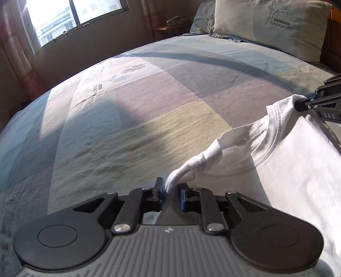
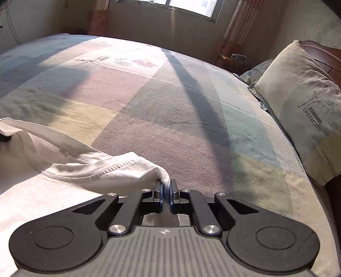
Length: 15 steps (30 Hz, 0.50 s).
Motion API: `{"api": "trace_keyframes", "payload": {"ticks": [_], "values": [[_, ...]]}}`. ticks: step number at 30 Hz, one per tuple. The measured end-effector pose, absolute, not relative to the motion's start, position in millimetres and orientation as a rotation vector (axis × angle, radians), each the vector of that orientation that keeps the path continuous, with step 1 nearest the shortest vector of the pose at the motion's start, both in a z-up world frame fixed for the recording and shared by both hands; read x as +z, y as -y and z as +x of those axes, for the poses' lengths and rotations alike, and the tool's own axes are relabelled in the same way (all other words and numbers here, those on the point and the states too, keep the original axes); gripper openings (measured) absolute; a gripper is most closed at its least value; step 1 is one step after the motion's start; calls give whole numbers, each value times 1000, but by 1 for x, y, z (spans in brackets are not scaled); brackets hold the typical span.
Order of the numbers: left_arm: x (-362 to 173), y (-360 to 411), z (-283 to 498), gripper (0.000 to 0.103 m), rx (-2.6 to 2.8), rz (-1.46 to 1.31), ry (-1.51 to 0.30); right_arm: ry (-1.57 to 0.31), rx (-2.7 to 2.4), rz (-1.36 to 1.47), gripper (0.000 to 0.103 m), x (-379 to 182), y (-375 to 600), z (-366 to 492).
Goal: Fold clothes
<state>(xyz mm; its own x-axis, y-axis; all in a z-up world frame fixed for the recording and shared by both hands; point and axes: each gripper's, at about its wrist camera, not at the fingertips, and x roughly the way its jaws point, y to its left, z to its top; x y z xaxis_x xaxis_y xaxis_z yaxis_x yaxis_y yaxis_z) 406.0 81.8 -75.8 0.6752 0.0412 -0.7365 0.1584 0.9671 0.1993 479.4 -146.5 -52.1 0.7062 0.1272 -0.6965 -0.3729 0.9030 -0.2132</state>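
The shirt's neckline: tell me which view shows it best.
The left wrist view. There the white shirt's neckline curves openly between the left gripper and the right gripper, both pinching the fabric. The right wrist view shows only part of the neckline, bunched toward its own gripper.

Ahead of the left gripper [image 1: 170, 191], the bedspread [image 1: 127, 119] lies bare and flat right up to the wall under the window [image 1: 72, 19]. To its right the white T-shirt [image 1: 287, 162] covers the bed, and the right gripper [image 1: 298, 104] stands beyond the collar. Ahead of the right gripper the cover is equally bare; a pillow [image 2: 302, 106] blocks its far right side.
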Motion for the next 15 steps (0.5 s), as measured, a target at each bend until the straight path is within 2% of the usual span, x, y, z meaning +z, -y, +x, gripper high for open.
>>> {"api": "trace_keyframes", "payload": {"ticks": [3, 5, 7, 8, 12, 14, 15], "values": [[-82, -88, 401, 19, -81, 218, -888, -803, 317, -275, 14, -63, 152, 480], [-76, -95, 387, 23, -96, 199, -892, -800, 342, -250, 22, -61, 160, 467], [-70, -101, 373, 39, -112, 180, -896, -796, 373, -219, 28, -51, 175, 452], [-68, -104, 366, 39, -120, 170, -898, -800, 387, -200, 33, -46, 184, 444], [-56, -117, 336, 41, -155, 130, -908, -821, 427, -125, 39, -31, 213, 405], [-53, -118, 313, 50, -195, 100, -927, -865, 437, -61, 41, -31, 230, 385], [-53, -117, 297, 58, -214, 90, -941, -890, 439, -18, 41, -33, 240, 374]]}}
